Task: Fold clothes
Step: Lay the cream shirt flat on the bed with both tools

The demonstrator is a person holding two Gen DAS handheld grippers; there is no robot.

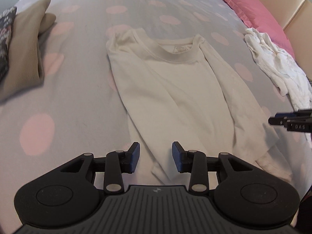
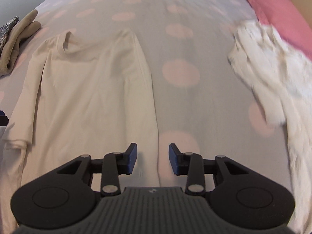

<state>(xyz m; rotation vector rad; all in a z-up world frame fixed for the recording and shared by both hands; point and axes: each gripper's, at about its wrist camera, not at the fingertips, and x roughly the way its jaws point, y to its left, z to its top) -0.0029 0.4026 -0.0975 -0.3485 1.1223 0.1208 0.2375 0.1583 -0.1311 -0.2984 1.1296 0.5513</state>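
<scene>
— Two sets of tongs, both with jaws apart and nothing between the blue pads. The left tongs (image 1: 155, 157) hang over the near, lower part of the cream long-sleeved shirt (image 1: 171, 89).

— And the right tongs (image 2: 153, 159)?

— Over that shirt's right edge, where the cloth meets the bedspread (image 2: 175, 44). One pad sits above cream fabric, the other above a pink dot. From the left wrist view, their black tips poke in at the right edge.

— How does the shirt lie?

— Flat on the bed, collar at the far end, a label showing inside the neck. Both sleeves are folded in over the body, running down towards the hem.

— What else is on the bed?

— Off to the right, a crumpled white garment (image 1: 278, 72), blurred in the right wrist view. Beyond it, a pink pillow (image 1: 251, 5) against the headboard. On the left, a folded tan garment (image 1: 27, 44), with a dark patterned item (image 1: 5, 39) at the very edge.
</scene>
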